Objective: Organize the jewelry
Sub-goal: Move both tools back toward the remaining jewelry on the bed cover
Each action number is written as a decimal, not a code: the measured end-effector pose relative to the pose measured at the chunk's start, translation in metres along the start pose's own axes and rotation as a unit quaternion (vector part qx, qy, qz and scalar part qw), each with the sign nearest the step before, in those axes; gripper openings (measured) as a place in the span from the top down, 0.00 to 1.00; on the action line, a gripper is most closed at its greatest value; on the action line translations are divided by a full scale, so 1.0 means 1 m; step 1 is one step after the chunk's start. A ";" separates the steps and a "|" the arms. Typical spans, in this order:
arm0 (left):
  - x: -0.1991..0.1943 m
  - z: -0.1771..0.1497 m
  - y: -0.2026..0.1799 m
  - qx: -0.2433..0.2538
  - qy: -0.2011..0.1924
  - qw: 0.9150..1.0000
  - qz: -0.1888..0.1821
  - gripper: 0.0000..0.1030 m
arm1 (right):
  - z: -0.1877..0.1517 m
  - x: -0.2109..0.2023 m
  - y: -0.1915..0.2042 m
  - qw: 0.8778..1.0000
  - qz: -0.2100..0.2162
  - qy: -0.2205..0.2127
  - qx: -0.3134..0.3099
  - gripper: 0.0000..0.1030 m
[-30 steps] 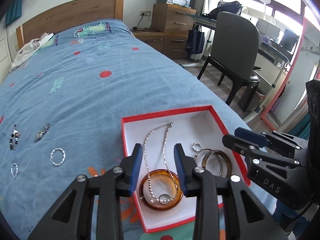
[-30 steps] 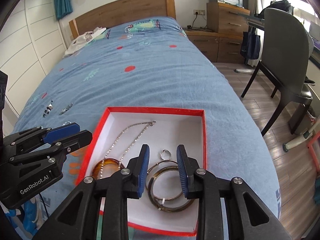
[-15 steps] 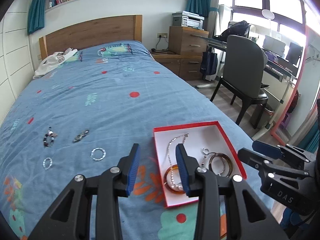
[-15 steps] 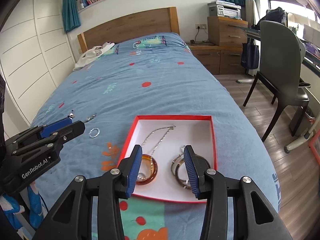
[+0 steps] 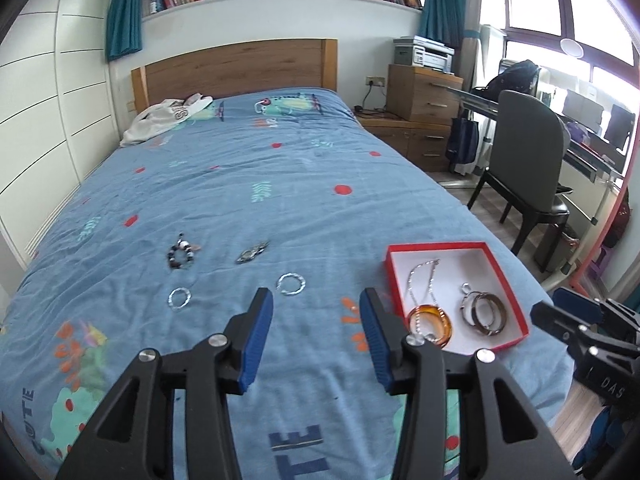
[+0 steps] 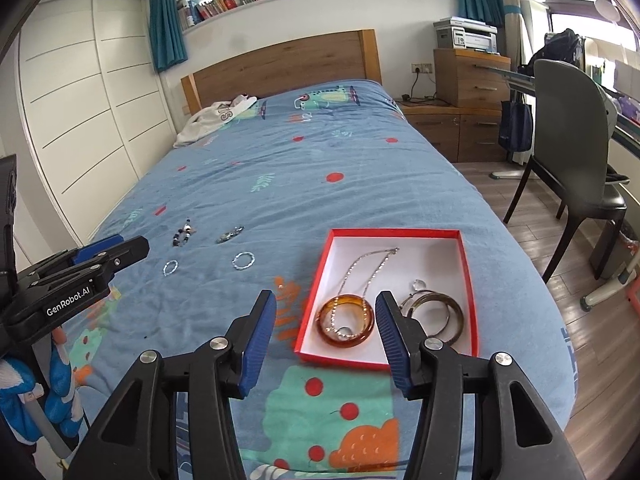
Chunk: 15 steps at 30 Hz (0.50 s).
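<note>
Both grippers hang empty above the foot end of the bed, between one drop-off and the next pick. The left gripper has its jaws well apart, having just been opening with nothing between them; the right gripper likewise has just been widening and grips nothing, the amber bangle merely showing through the gap from far below. The red box lies near the bed's right edge toward the foot, and already holds the amber bangle with a silver chain draped over it, a pair of dark bangles and a small ring just beside them. Four pieces are left loose on the blue cover, well apart from the box toward the left side of the bed: a beaded bracelet, a dark brooch-like piece and two silver rings, one nearer the box and one further left. Judging by this, the sorting is roughly half done. The next move probably calls for the left gripper to sink over the nearer silver ring, straddle its rim and close gently, since a thin hoop on soft cloth could slip or drag the fabric.
</note>
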<state>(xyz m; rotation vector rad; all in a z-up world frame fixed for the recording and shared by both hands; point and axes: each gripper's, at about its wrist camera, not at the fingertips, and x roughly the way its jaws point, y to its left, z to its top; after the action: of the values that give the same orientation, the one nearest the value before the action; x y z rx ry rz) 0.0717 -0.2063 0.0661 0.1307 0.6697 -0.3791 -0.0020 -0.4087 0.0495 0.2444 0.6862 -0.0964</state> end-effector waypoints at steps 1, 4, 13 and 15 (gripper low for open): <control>-0.002 -0.004 0.006 -0.004 0.001 1.000 0.001 0.58 | -0.001 0.000 0.003 1.000 0.001 0.002 0.001 0.50; -0.006 -0.015 0.030 -0.012 0.008 1.000 0.006 0.58 | -0.002 -0.001 0.013 1.000 0.003 0.005 -0.006 0.50; -0.017 -0.036 0.113 -0.019 0.016 0.998 0.057 0.57 | -0.001 0.001 0.047 0.999 0.014 0.006 -0.044 0.50; -0.019 -0.037 0.132 -0.029 0.014 0.997 0.067 0.55 | 0.000 0.006 0.053 0.999 0.019 0.009 -0.047 0.50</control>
<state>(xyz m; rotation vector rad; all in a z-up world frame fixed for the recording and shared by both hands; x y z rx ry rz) 0.0869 -0.0696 0.0492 0.1247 0.6957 -0.2278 0.0122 -0.3572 0.0559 0.1678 0.7011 -0.0261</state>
